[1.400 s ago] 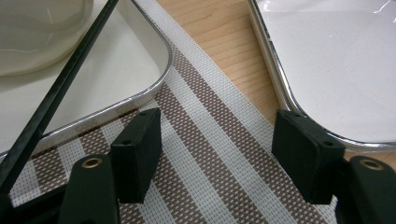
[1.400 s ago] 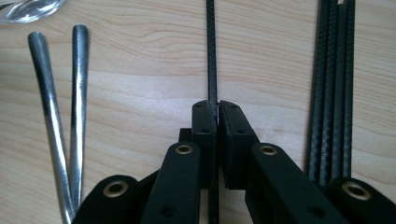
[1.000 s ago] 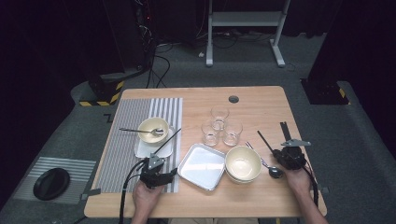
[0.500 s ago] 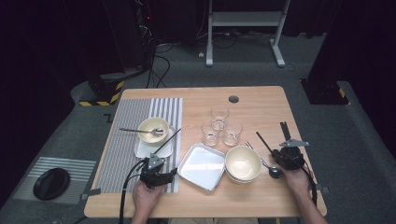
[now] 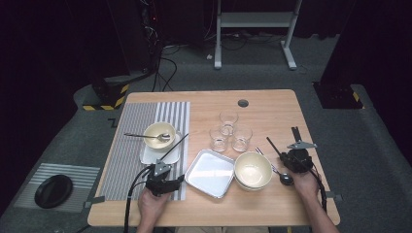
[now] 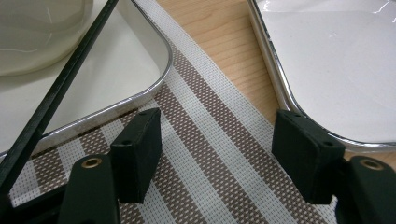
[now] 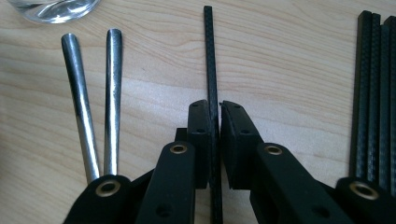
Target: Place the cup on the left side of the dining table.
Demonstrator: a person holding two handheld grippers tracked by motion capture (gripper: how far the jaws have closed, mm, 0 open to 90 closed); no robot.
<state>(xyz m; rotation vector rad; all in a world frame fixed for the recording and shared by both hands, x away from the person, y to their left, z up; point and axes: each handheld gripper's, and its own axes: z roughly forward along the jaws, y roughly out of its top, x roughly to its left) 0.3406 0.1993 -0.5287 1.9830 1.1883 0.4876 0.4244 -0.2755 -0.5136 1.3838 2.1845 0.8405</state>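
My right gripper (image 7: 214,140) is shut on a thin black chopstick (image 7: 209,56) that lies along the wooden table; its jaws have just been opening a little, with the stick still between the pads. In the high view this gripper (image 5: 285,155) is at the right, beside the stacked cream bowls (image 5: 252,171). My left gripper (image 6: 217,154) stands open over the striped mat (image 6: 210,140), nothing between its jaws. It sits between a tray (image 6: 116,70) carrying a bowl (image 6: 37,32) and an empty tray (image 6: 336,60). From above, the left gripper (image 5: 177,180) is near the front edge.
Two metal spoon handles (image 7: 81,116) lie left of the held stick, and more black chopsticks (image 7: 373,93) lie to its right. Three glasses (image 5: 228,131) stand mid-table. A chopstick (image 6: 60,88) rests across the left tray. A spoon (image 5: 145,136) rests on the far bowl (image 5: 159,134).
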